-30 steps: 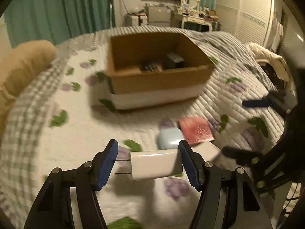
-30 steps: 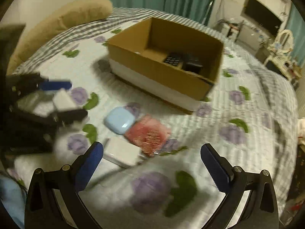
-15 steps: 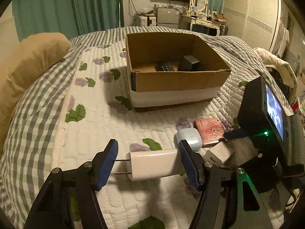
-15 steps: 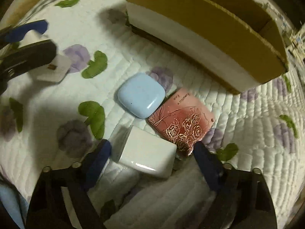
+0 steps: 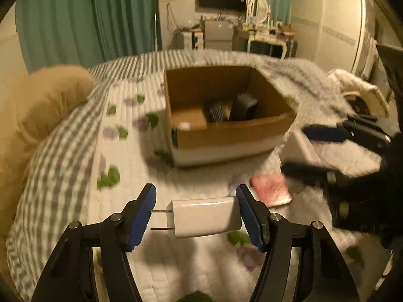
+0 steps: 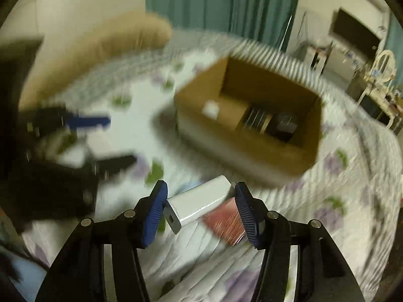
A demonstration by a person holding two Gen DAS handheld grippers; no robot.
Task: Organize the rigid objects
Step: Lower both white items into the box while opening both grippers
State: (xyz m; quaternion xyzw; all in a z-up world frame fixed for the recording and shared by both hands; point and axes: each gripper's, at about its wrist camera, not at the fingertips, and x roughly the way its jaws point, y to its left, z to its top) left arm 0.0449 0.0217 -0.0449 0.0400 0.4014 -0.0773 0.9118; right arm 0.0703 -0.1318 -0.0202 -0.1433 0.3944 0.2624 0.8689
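Above the bed (image 5: 75, 166), each gripper has its jaws closed on a white charger — left gripper (image 5: 196, 216) on the pronged plug (image 5: 205, 216), right gripper (image 6: 200, 210) on the block (image 6: 201, 201) — near the cardboard box (image 5: 226, 133).

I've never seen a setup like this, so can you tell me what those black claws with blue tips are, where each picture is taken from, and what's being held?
They are hand-held grippers; a camera on each looks along its two fingers. In the left wrist view the left gripper clamps a white plug charger, prongs pointing left. In the right wrist view the right gripper clamps a second white charger block. Both are over a quilted bed, where a pink card lies in front of an open cardboard box holding dark items.
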